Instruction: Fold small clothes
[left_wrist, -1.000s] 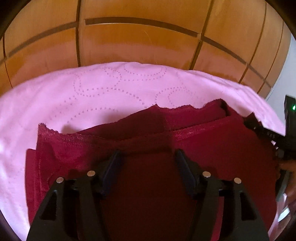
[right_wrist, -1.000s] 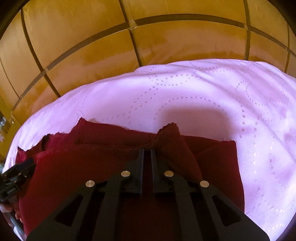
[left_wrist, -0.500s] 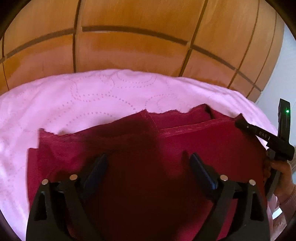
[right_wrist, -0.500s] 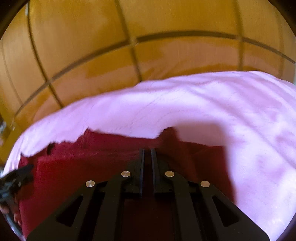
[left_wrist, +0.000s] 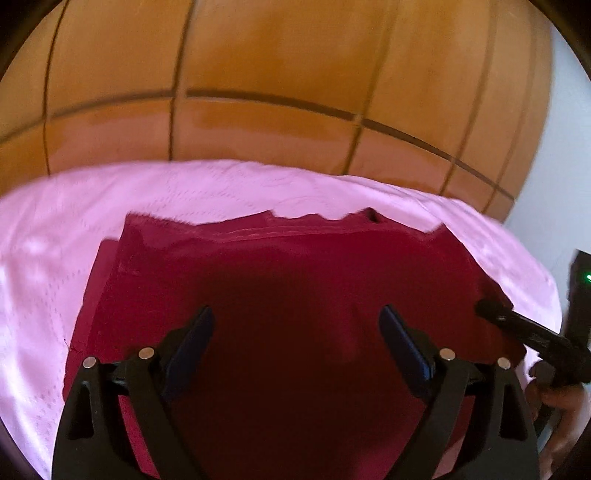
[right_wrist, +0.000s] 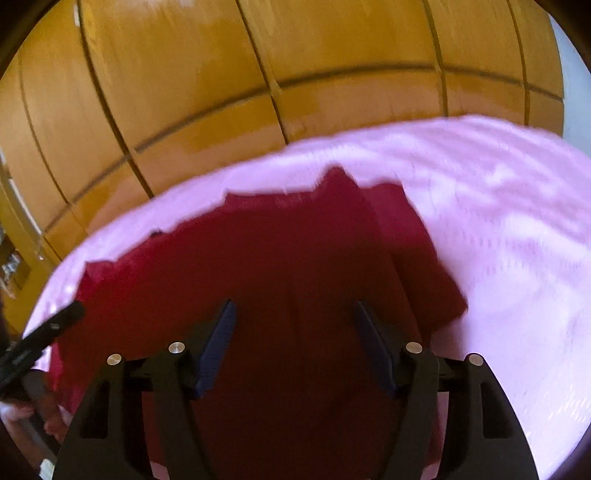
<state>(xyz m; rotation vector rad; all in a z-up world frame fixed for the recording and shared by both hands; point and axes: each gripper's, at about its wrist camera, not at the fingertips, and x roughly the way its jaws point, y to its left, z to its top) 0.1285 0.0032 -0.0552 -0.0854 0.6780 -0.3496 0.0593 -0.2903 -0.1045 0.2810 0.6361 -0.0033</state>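
Maroon garment (left_wrist: 295, 280) flat on pink cloth (left_wrist: 229, 188), both grippers' jaws spread wide, empty, no readable writing

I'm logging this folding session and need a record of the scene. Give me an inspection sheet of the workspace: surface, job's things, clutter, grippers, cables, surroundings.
Surface: pink cloth with a dotted pattern, covering the work area.
Job's things: dark red garment lying flat on the pink cloth, layers overlapping, scalloped far edge; a lower layer sticks out on its right side in the right wrist view.
Clutter: nothing seen.
Grippers: left gripper open above the garment, holding nothing; right gripper open above the garment, holding nothing.
Cables: nothing seen.
Surroundings: orange wooden panelling with dark grooves behind the surface; pale wall at the right edge of the left wrist view.
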